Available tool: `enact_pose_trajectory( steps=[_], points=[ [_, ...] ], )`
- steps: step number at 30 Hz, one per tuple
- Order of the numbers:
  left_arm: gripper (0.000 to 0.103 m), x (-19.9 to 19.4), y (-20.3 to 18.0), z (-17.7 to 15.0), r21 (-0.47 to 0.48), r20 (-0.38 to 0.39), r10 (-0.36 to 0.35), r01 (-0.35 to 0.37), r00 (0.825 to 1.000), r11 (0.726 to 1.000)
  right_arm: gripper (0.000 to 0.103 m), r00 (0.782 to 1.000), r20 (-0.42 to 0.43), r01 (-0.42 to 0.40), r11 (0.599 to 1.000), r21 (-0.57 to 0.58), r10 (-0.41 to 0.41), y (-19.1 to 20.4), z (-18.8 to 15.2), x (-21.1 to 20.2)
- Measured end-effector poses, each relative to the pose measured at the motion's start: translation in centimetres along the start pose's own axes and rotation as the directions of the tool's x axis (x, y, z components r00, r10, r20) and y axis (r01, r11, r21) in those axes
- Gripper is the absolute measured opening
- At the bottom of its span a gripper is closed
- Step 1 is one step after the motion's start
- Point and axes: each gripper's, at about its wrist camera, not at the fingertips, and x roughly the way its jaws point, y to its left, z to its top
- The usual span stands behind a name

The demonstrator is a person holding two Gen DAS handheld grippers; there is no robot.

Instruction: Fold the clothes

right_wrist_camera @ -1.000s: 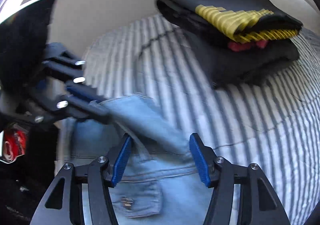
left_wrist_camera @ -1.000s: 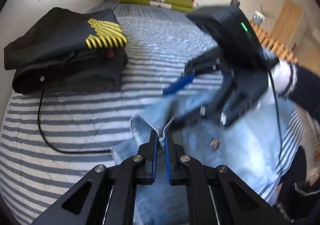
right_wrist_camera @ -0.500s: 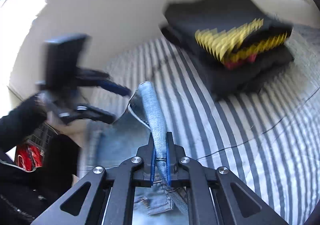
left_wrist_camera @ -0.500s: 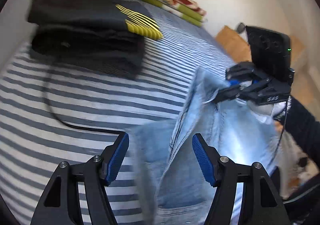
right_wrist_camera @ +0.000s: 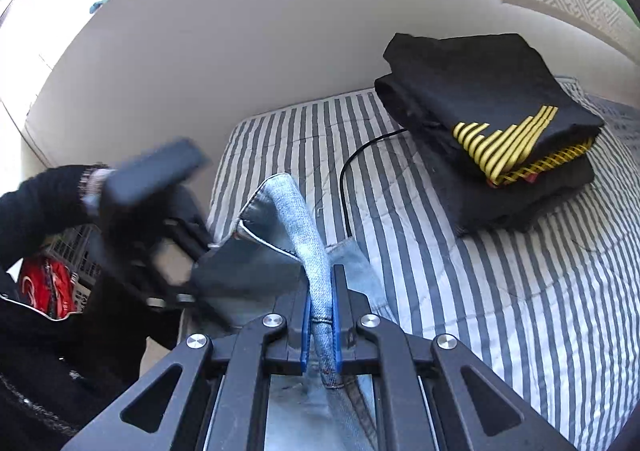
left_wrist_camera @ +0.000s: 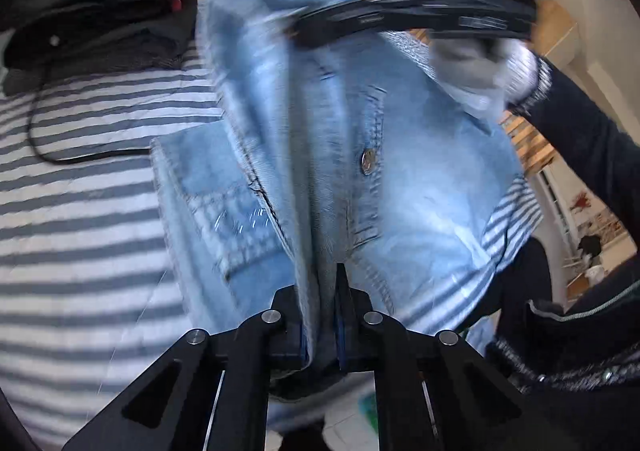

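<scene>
We see the light blue denim jeans [left_wrist_camera: 352,155] lifted partly off the grey-and-white striped bedcover [left_wrist_camera: 80,243], stretched between the two grippers, with a lower part still lying on the stripes. A round metal button [left_wrist_camera: 367,162] shows near the fly. The left gripper [left_wrist_camera: 320,315] has just been closing and now pinches a fold of the denim between its blue pads. The right gripper [right_wrist_camera: 320,315] clamps a rolled band of the jeans [right_wrist_camera: 296,219], its jaws narrow on the cloth. A gloved hand [left_wrist_camera: 480,71] in a dark sleeve carries the right gripper. Further off on the bed sits a folded pile of black clothes with yellow stripes [right_wrist_camera: 492,131], and a thin black cable [right_wrist_camera: 352,175] runs out from beneath it.
</scene>
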Motion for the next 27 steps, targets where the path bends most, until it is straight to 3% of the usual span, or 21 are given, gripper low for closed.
enact_pose_trajectory(
  steps=[2, 4, 5, 7, 8, 9, 12, 13, 16, 18, 19, 21, 23, 27],
  points=[
    [0.010, 0.1, 0.6, -0.8, -0.032, -0.027, -0.004, 0.003, 1.000, 0.999, 0.007, 0.999, -0.042, -0.006, 1.000, 0.031, 0.007, -0.6, 0.2, 3.4],
    [0.015, 1.5, 2.6, -0.7, -0.145, -0.067, -0.021, 0.011, 0.998, 0.989, 0.011, 0.989, -0.130, 0.075, 0.997, 0.028, -0.071, -0.9, -0.1, 7.6],
    [0.017, 2.0, 3.7, -0.6, -0.209, -0.072, -0.048, 0.032, 0.996, 0.977, 0.016, 0.972, -0.200, 0.131, 0.991, 0.041, -0.121, -1.4, -0.5, 9.9],
    [0.028, 1.7, 4.4, -0.6, -0.254, -0.067, -0.041, 0.022, 0.997, 0.967, 0.018, 0.966, -0.214, 0.161, 0.985, 0.062, -0.145, -1.6, -0.6, 10.3],
    [0.048, 1.4, 4.0, -0.5, -0.227, -0.072, 0.024, -0.040, 0.997, 0.973, 0.018, 0.966, -0.187, 0.193, 0.979, 0.065, -0.178, -1.5, -0.3, 8.9],
    [0.056, 0.7, 3.4, -0.5, -0.187, -0.068, 0.111, -0.122, 0.991, 0.975, 0.020, 0.967, -0.157, 0.216, 0.974, 0.075, -0.202, -1.5, -0.1, 7.2],
    [0.056, -1.5, 2.3, -1.1, -0.139, -0.053, 0.242, -0.247, 0.969, 0.959, 0.036, 0.962, -0.077, 0.270, 0.948, 0.167, -0.261, -2.1, -0.6, 0.6],
    [0.056, -2.7, 1.6, -1.2, -0.136, -0.024, 0.280, -0.280, 0.960, 0.950, 0.037, 0.960, -0.047, 0.281, 0.939, 0.199, -0.277, -2.0, -1.4, -2.1],
    [0.056, -4.8, -2.0, -0.9, -0.095, 0.067, 0.286, -0.280, 0.956, 0.955, 0.042, 0.962, 0.030, 0.250, 0.925, 0.286, -0.270, -0.3, -6.1, -9.1],
    [0.057, -4.1, -5.9, 0.2, 0.031, 0.099, 0.281, -0.285, 0.955, 0.958, 0.045, 0.970, 0.105, 0.175, 0.926, 0.335, -0.221, 1.9, -9.6, -12.7],
    [0.057, -3.2, -7.3, 1.1, 0.074, 0.107, 0.287, -0.295, 0.952, 0.953, 0.046, 0.962, 0.134, 0.180, 0.921, 0.346, -0.238, 2.6, -10.2, -13.4],
    [0.058, -0.7, -8.3, 2.3, 0.112, 0.071, 0.323, -0.330, 0.944, 0.937, 0.047, 0.943, 0.159, 0.215, 0.903, 0.372, -0.291, 3.6, -10.8, -14.1],
    [0.058, 1.3, -8.2, 2.2, 0.118, 0.019, 0.390, -0.389, 0.921, 0.914, 0.047, 0.931, 0.149, 0.253, 0.885, 0.390, -0.332, 4.3, -10.7, -13.8],
    [0.058, 2.8, -5.8, 0.9, 0.044, -0.045, 0.430, -0.428, 0.902, 0.903, 0.047, 0.936, 0.159, 0.212, 0.864, 0.457, -0.314, 4.7, -12.4, -14.5]
  ],
)
